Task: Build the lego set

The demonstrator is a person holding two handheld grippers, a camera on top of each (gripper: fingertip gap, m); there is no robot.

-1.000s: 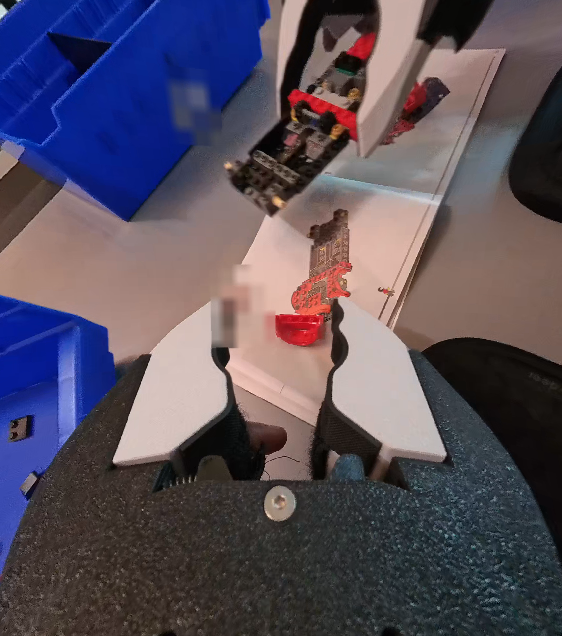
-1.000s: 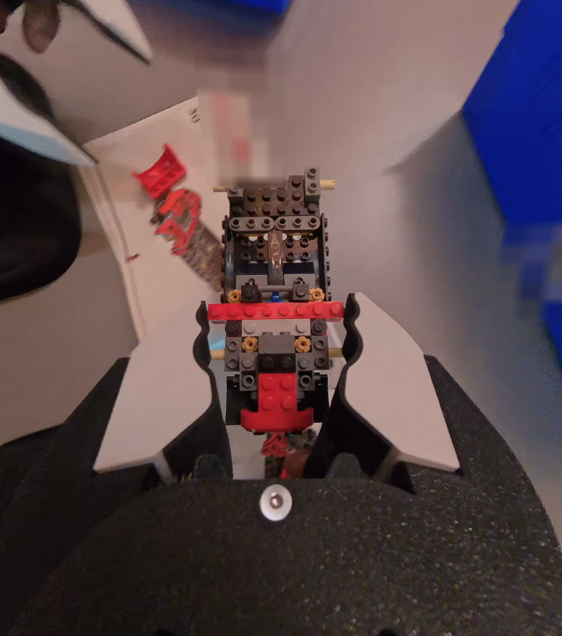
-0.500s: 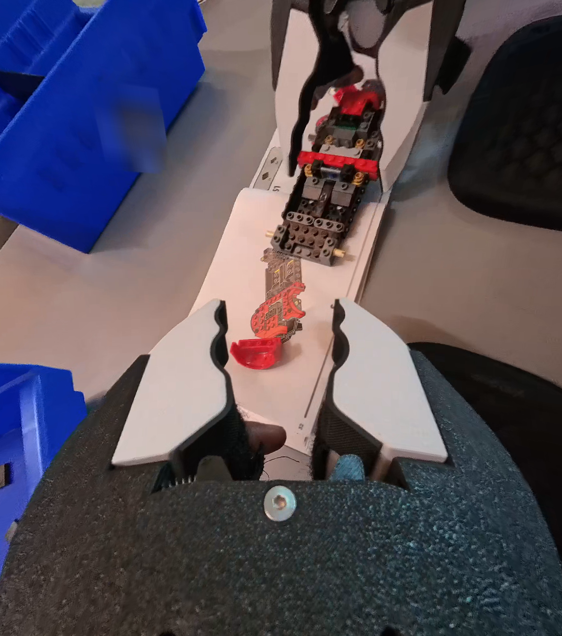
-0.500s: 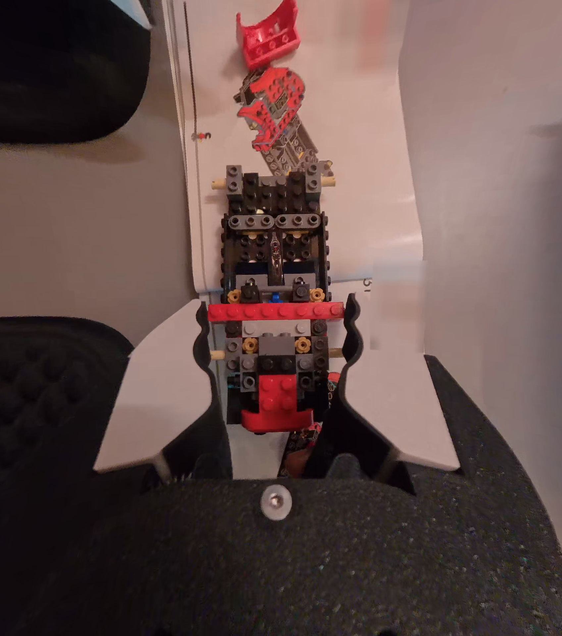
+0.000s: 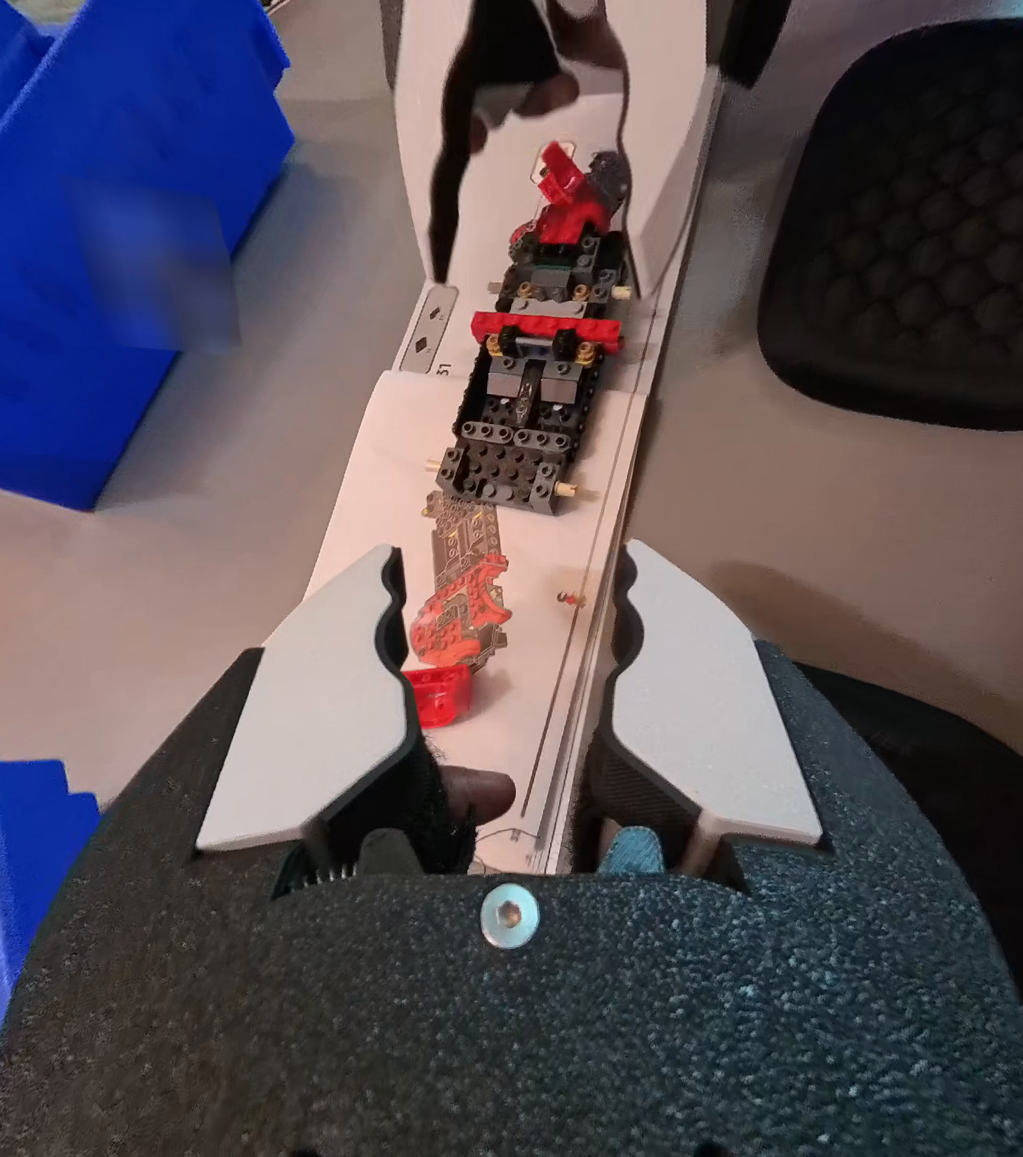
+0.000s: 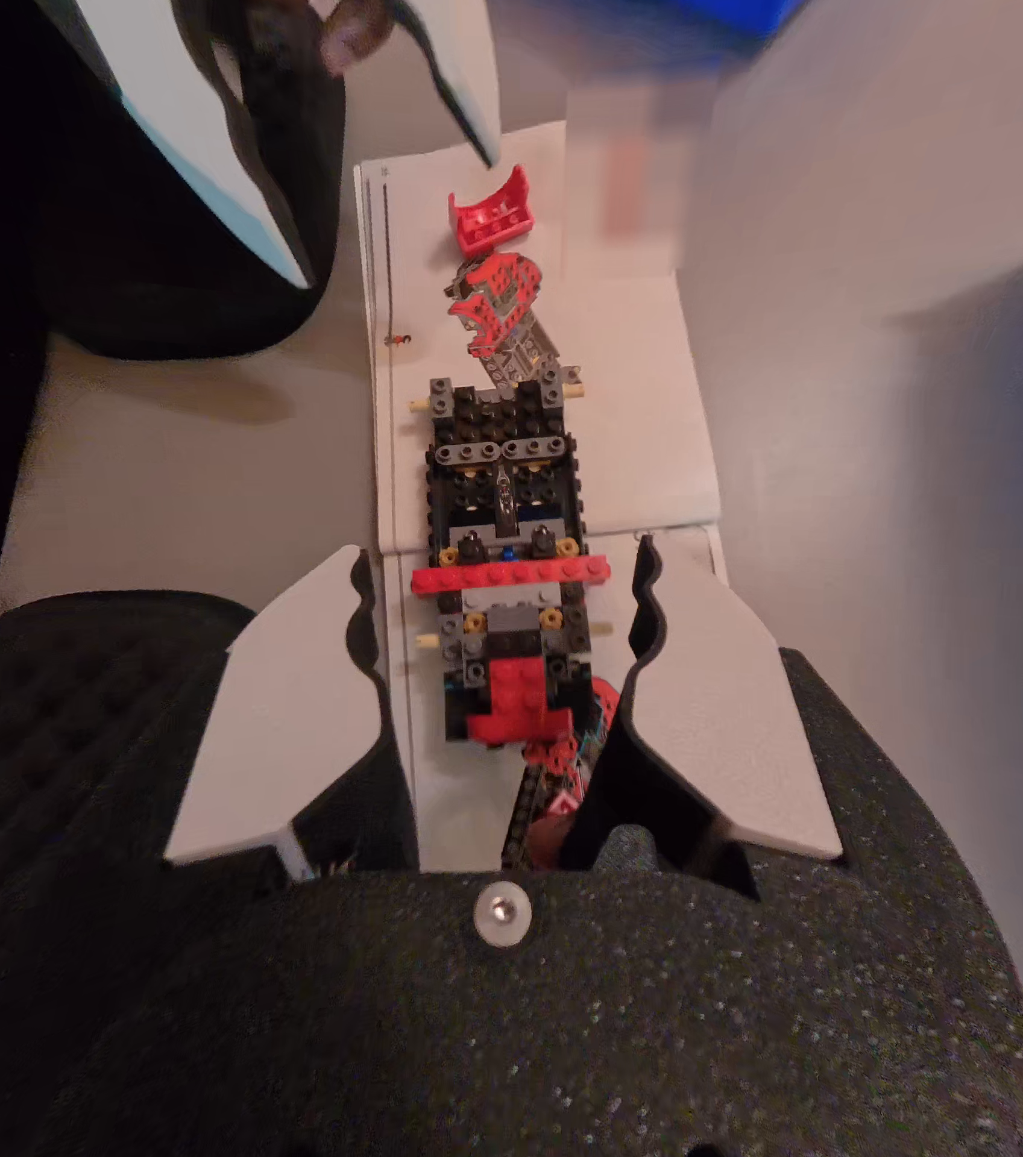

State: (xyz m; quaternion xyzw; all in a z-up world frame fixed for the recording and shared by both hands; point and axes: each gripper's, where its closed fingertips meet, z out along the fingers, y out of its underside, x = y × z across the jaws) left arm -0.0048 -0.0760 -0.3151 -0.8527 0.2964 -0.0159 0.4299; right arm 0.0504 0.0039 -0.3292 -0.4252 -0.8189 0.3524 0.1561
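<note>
The instruction booklet (image 5: 565, 707) is the reference. On its left half, the loose red piece (image 5: 437, 696) lies between the empty, wide-open left gripper (image 5: 507, 617). Farther along, the lego model (image 6: 512, 566) rests on the booklet inside the wide right gripper (image 6: 499, 617), untouched. Closing off-centre risks skidding the red piece across the slick paper.

Both tools stand spread wide, left tool (image 5: 505, 601) facing right tool (image 6: 499, 601), neither gripping.
</note>
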